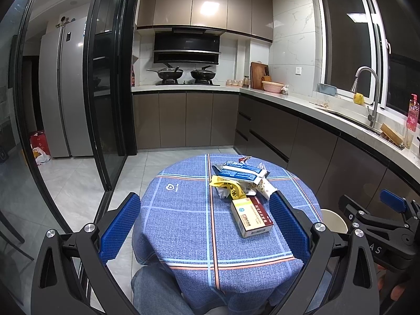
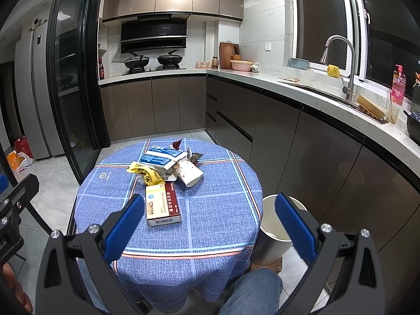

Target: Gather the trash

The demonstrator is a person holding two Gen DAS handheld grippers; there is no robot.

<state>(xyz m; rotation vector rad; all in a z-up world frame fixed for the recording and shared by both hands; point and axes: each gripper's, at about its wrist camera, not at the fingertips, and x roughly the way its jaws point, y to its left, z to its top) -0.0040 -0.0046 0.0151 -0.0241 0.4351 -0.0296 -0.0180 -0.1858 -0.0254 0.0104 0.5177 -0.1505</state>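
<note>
1. The left gripper (image 1: 204, 225) is held low at the near edge of a small round table (image 1: 183, 225), pointing toward the kitchen counter. Its blue-padded fingers (image 1: 120, 225) are spread wide and hold nothing.
2. The right gripper (image 2: 210, 223) is also held low at the table's near edge, a little to the right. Its blue pads (image 2: 294, 225) are spread wide and empty, one over the tablecloth, one over the bin.
3. The trash lies in a loose pile on the table, beyond centre: a medicine box (image 2: 163, 204) nearest the grippers, then a yellow wrapper (image 2: 144, 174), a blue and white wrapper (image 2: 162, 158), and a paper cup (image 2: 190, 174) tipped on its side.
4. A white bin (image 2: 275, 233) stands on the floor just beside the table's right edge, its open mouth below the tabletop.
5. The near half of the table is bare blue checked cloth (image 2: 210, 210) with pale blue and orange stripes. Grey tiled floor (image 1: 78, 181) lies open to the table's left; the dark cabinets (image 2: 302, 144) run close along its right.
6. The box carries Chinese characters on a dark red band, small Latin print too blurred to read, and a barcode on its near end. The cloth bears a small white heart-shaped logo (image 1: 172, 187) left of the pile.
7. The person's jeans-clad knees (image 2: 252, 288) show under the table's near edge.
</note>
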